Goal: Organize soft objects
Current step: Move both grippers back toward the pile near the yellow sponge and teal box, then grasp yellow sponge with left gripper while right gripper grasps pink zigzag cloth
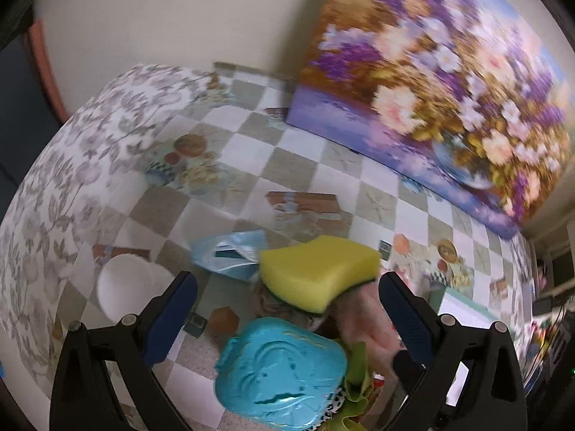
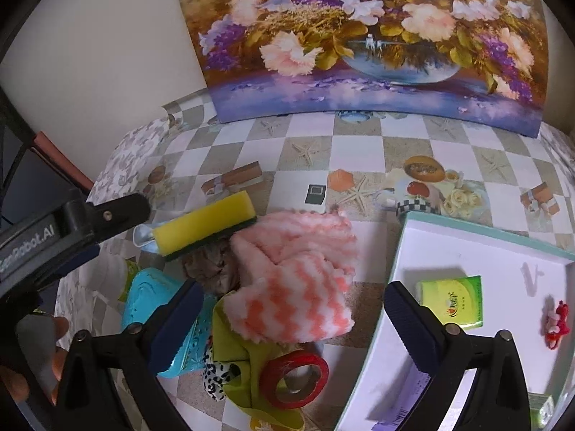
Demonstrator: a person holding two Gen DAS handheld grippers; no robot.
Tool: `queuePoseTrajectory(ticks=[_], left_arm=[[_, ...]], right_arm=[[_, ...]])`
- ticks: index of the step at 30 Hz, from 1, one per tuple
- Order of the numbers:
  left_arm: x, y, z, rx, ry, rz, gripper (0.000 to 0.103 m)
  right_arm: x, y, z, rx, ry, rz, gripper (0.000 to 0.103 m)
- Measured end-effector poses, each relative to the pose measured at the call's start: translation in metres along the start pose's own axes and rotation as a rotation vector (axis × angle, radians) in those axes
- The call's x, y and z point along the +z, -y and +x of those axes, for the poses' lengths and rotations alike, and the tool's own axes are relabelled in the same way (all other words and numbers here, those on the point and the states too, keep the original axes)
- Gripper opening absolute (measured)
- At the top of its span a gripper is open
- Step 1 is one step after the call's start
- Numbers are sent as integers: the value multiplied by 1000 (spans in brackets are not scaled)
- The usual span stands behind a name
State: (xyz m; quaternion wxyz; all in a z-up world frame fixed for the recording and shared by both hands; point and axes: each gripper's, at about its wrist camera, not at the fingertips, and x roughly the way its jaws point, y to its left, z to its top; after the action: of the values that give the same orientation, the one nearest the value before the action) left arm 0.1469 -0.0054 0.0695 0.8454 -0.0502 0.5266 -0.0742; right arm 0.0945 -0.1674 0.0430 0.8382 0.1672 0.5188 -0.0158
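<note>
A heap of soft things lies on the checkered tablecloth. On top sits a yellow sponge [image 1: 320, 269] [image 2: 208, 226] with a dark green underside. My left gripper [image 1: 287, 282] hangs open above the heap, with the sponge just past its tips and a teal embossed pouch [image 1: 284, 370] under it. My right gripper [image 2: 294, 287] is open too. Between its fingers lies a pink-and-white zigzag cloth [image 2: 294, 280], and neither pad presses on it. A brown fuzzy item [image 2: 215, 269], a lime green cloth [image 2: 244, 352] and a leopard-print piece [image 2: 215, 377] lie lower in the heap.
A white box [image 2: 406, 251] with a teal rim stands at the right, holding a green packet [image 2: 452, 301] and a small red toy [image 2: 557, 319]. A red tape roll [image 2: 294, 377] lies near the front. White round pads [image 1: 125, 287] and a blue foil packet [image 1: 230, 251] lie left. A flower painting [image 2: 359, 36] leans against the wall.
</note>
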Motion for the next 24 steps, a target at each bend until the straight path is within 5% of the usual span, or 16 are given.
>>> queuePoseTrajectory(ticks=[13,15,20,24], left_arm=[[-6,11,33,-48,-58,17,92],[-6,10,37,-60,-71,7,73],[-7,3,44,-59,-82,-25,50],[-8,1,46,-72,-86,-28,47]], right_arm=[[-6,3,14,24,-42,13,85],[-7,3,16,24,-46,14,83],[-8,3,22,27,-61,15,74],[-10,4,25,35,-74,19,57]])
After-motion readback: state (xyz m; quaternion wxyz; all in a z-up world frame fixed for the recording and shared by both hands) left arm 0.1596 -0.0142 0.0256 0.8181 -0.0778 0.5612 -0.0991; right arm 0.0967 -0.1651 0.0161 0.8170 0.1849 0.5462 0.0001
